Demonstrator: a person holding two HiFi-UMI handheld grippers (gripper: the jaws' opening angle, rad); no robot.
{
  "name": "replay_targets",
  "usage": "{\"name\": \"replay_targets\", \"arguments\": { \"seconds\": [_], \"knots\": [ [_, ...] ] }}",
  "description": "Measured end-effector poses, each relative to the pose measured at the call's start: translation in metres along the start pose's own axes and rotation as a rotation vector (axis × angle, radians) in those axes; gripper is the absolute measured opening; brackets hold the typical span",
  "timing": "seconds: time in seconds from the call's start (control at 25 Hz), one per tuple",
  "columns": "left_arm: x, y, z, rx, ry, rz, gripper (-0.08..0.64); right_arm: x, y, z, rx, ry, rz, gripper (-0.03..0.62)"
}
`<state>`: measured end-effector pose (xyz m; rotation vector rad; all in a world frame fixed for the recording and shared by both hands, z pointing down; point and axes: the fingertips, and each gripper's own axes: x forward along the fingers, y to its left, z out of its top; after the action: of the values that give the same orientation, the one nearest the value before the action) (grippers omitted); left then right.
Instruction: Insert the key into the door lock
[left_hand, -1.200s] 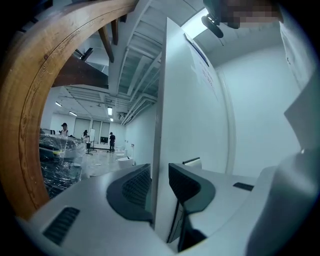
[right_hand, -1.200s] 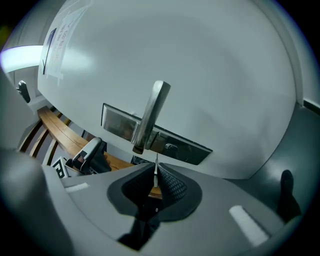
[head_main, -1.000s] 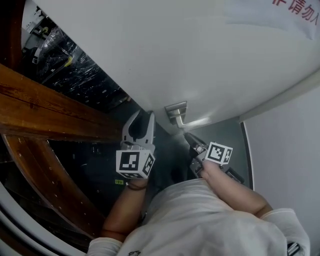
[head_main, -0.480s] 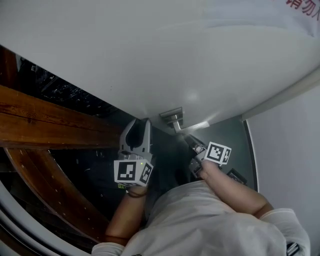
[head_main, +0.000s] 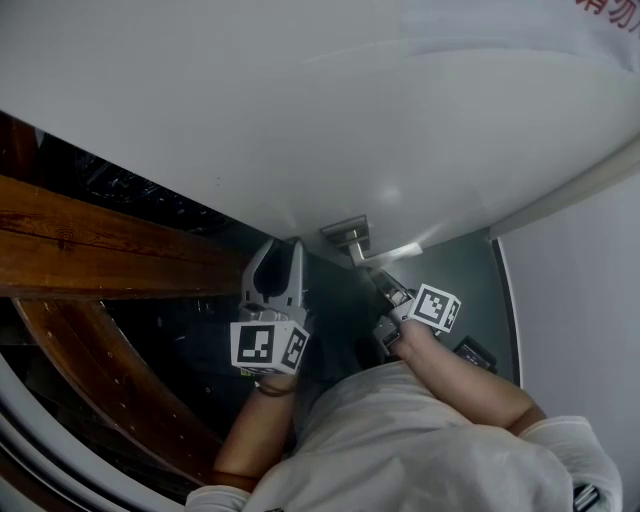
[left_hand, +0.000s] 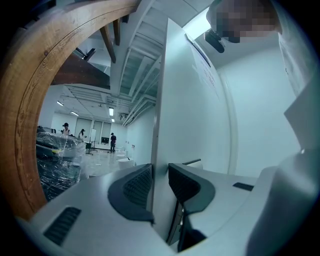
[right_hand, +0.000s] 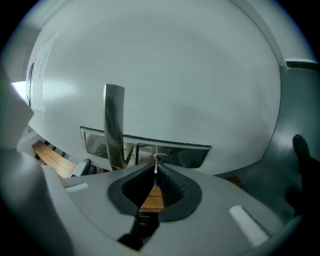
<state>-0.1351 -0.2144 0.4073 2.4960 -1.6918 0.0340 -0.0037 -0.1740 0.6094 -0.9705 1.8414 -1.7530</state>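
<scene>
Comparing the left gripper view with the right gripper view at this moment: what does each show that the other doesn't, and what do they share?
Only the left gripper view: the left hand-held gripper clamped on the door edge, and an open hall behind with distant people and a plastic-wrapped stack.

Only the right gripper view: the right hand-held gripper shut on the key, whose tip reaches up to the metal lock plate, beside the lever handle.

Both: the white door face.
</scene>
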Motion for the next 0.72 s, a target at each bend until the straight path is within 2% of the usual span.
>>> {"name": "replay_targets", "arguments": {
  "seconds": [0.2, 0.4, 0.72],
  "knots": [
    [0.000, -0.001, 0.000, -0.003, 0.003, -0.001, 0.100, -0.004, -0.004, 0.001, 0.065, -0.051, -0.015, 0.021],
    [-0.001, -0.002, 0.002, 0.005, 0.006, -0.002, 0.100, -0.003, -0.006, -0.003, 0.154, -0.128, 0.014, 0.021],
    [-0.001, -0.005, 0.002, 0.011, 0.002, -0.029, 0.100, 0.004, -0.007, -0.012, 0.195, -0.192, 0.073, 0.021]
  ]
}}
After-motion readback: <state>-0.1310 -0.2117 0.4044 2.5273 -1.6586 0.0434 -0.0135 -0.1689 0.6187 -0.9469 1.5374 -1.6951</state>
